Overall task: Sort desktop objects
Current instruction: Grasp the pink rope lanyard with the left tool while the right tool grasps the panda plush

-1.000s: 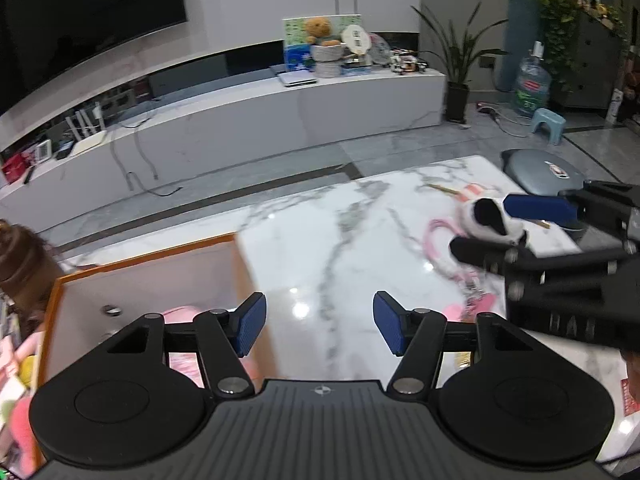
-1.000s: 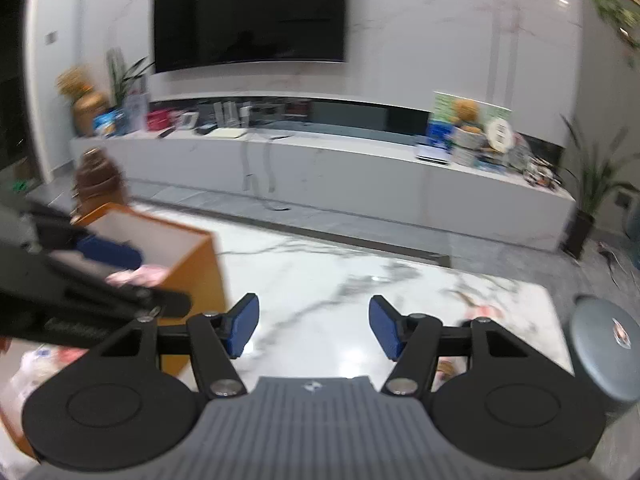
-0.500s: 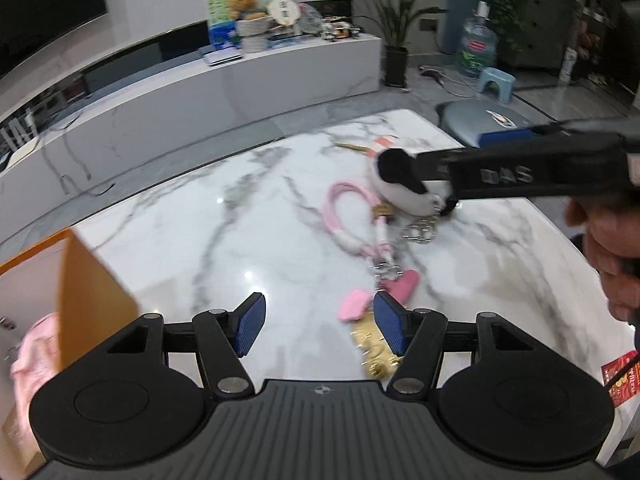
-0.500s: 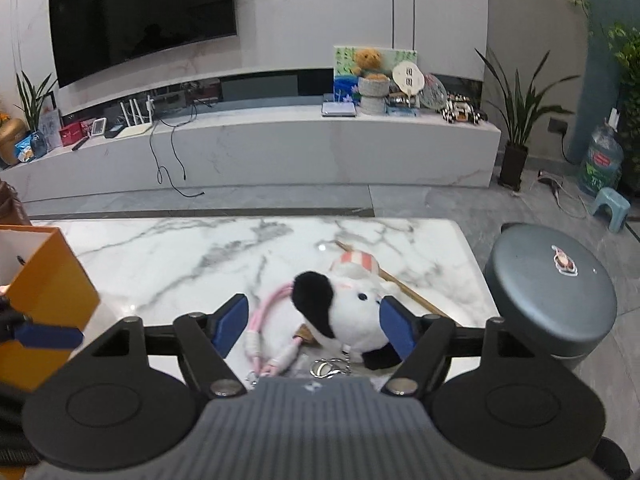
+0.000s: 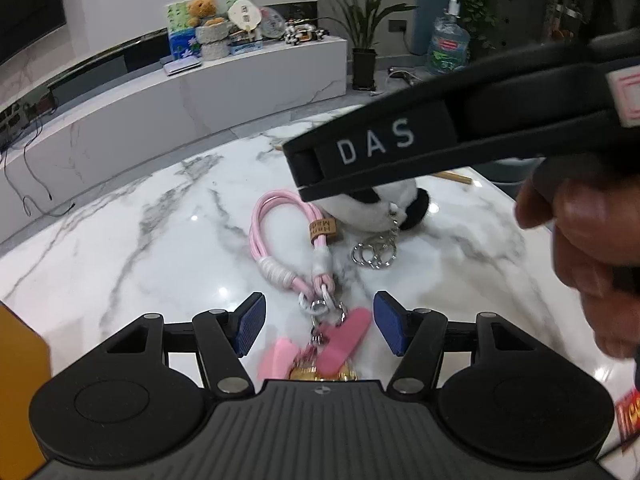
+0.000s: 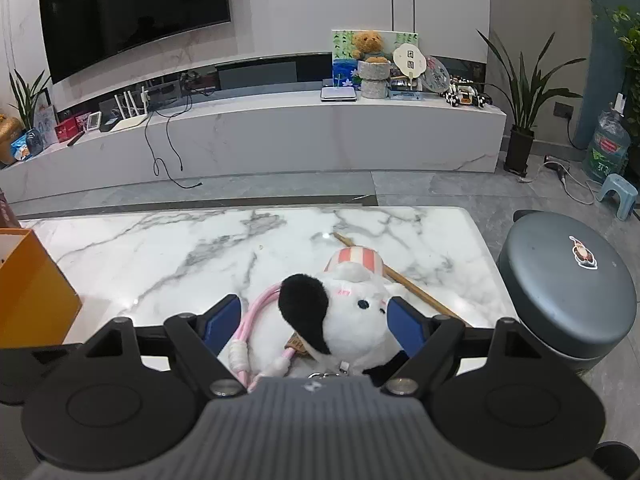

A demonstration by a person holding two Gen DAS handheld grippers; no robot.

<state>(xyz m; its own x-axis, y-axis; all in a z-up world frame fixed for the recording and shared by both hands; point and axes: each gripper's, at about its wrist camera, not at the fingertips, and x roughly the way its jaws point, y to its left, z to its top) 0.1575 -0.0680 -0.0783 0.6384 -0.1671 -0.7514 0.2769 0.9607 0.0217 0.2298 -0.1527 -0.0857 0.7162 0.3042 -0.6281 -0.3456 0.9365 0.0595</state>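
Note:
A white plush dog [image 6: 344, 316] with black ears and a striped hat lies on the marble table [image 6: 160, 248]. My right gripper [image 6: 314, 322] straddles it, and its jaws are opening with the dog between them. The left pad stands clear of the plush. A pink rope keychain [image 5: 280, 232] lies beside the dog [image 5: 400, 204]. Its pink charms [image 5: 344, 336] sit between the pads of my left gripper [image 5: 320, 328], which is open and touches nothing. In the left wrist view the right gripper's black side bar [image 5: 376, 148] hides most of the dog.
An orange box [image 6: 28, 292] stands at the table's left end. A wooden stick [image 6: 412, 286] lies behind the dog, and metal key rings [image 5: 374, 252] lie beside it. A grey round stool [image 6: 568, 280] stands off the table's right edge. A hand [image 5: 592, 248] holds the right gripper.
My left gripper moved from the orange box to the right and down over the pink charms. My right gripper swung over to the plush dog and its jaws widened around it.

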